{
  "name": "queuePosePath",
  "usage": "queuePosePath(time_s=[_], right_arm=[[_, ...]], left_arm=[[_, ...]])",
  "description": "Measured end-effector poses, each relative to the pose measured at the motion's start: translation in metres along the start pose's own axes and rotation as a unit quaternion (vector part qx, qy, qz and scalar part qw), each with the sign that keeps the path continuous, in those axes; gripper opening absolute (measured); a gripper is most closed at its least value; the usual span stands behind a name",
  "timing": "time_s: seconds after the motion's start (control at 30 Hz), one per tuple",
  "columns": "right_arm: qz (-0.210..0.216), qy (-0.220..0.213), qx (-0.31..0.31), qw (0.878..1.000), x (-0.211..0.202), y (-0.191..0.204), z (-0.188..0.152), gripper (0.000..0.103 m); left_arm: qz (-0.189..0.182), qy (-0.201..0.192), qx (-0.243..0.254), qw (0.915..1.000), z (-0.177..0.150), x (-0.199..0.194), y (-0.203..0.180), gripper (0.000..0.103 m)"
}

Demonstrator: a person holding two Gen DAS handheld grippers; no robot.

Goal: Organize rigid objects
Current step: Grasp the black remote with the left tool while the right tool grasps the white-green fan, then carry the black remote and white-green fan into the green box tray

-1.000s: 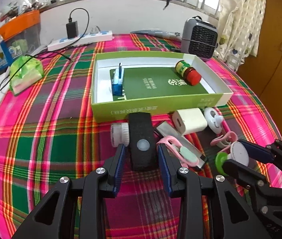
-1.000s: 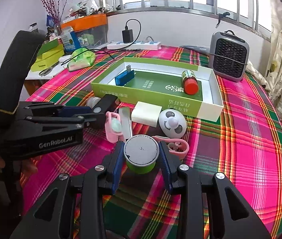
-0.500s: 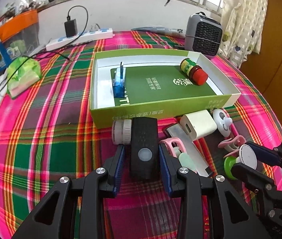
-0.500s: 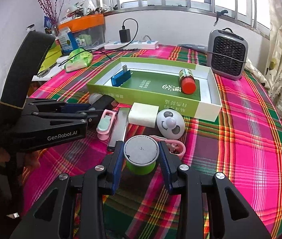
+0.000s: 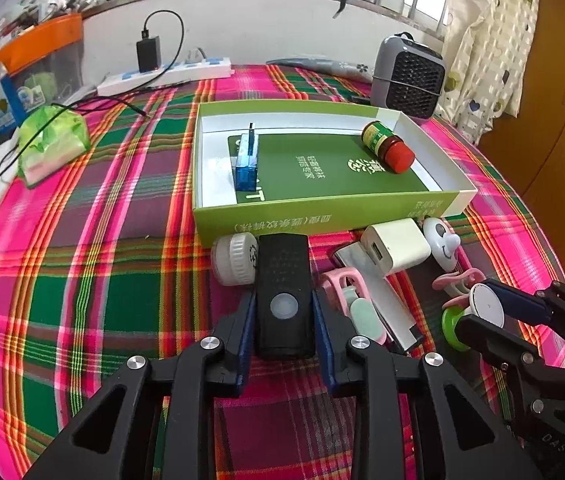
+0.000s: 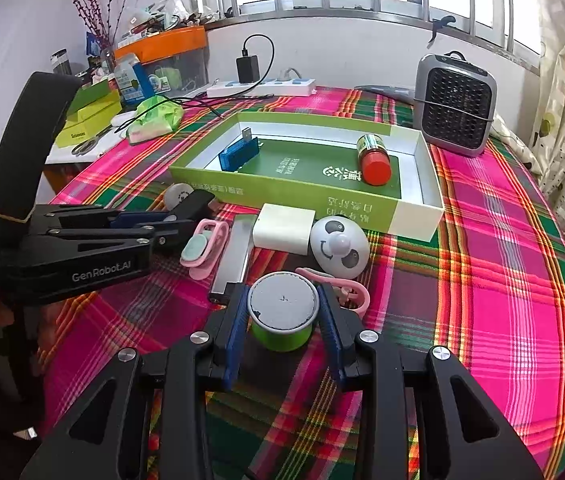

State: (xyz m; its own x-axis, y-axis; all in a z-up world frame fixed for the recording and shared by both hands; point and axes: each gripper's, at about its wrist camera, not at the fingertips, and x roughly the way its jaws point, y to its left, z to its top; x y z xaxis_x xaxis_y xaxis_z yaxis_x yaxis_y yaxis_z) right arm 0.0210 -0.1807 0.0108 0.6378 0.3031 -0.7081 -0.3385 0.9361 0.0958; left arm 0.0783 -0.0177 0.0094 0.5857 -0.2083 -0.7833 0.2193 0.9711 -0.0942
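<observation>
A black device (image 5: 282,264) with a round button lies on the plaid cloth in front of the green box (image 5: 322,216). My left gripper (image 5: 282,300) straddles it, jaws closing, both pads against its sides. My right gripper (image 6: 282,294) is shut on a green jar (image 6: 280,338) with a grey lid, which stands on the cloth. The left wrist view shows that jar (image 5: 482,306) at the right, and the right wrist view shows the left gripper (image 6: 174,224) at the left. Inside the box lie a blue USB stick (image 5: 246,160) and a red-capped bottle (image 5: 388,146).
Loose items crowd the box front: a white jar (image 5: 234,258), white charger (image 5: 396,246), silver bar (image 5: 378,292), pink clip (image 5: 350,292), panda-faced fan (image 5: 442,242). A grey heater (image 5: 408,76), power strip (image 5: 166,74) and green bag (image 5: 52,140) sit farther back.
The left jaws have narrowed until the pads meet the black device's sides. The right gripper keeps the same hold on the green jar.
</observation>
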Motion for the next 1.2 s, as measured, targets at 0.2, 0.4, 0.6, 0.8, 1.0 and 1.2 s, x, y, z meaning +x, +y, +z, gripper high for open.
queuePosePath(time_s=[0.2,0.4,0.6,0.8,1.0,1.2], right_arm=[[0.000,0.000,0.000,1.000,0.000,0.000,0.000,0.036],[-0.001,-0.001,0.001,1.000,-0.001,-0.001,-0.001,0.036],[-0.002,-0.007,0.002,1.000,-0.004,-0.001,0.001,0.036],[-0.005,-0.016,0.003,1.000,-0.010,-0.002,0.006,0.036],[-0.006,-0.028,0.002,1.000,-0.016,-0.006,0.017,0.036],[-0.007,-0.039,0.000,0.999,-0.019,-0.011,0.033,0.036]], left_arm=[[0.001,-0.001,0.001,1.0000,-0.003,-0.002,0.000,0.026],[0.001,-0.001,0.002,1.0000,-0.005,-0.004,0.000,0.026],[0.002,-0.004,0.005,1.0000,-0.008,-0.012,-0.002,0.026],[0.002,-0.015,0.009,0.9998,-0.006,-0.022,-0.004,0.026],[0.002,-0.033,0.013,0.9994,0.006,-0.034,-0.007,0.026],[0.001,-0.042,0.019,0.9989,0.020,-0.038,-0.009,0.026]])
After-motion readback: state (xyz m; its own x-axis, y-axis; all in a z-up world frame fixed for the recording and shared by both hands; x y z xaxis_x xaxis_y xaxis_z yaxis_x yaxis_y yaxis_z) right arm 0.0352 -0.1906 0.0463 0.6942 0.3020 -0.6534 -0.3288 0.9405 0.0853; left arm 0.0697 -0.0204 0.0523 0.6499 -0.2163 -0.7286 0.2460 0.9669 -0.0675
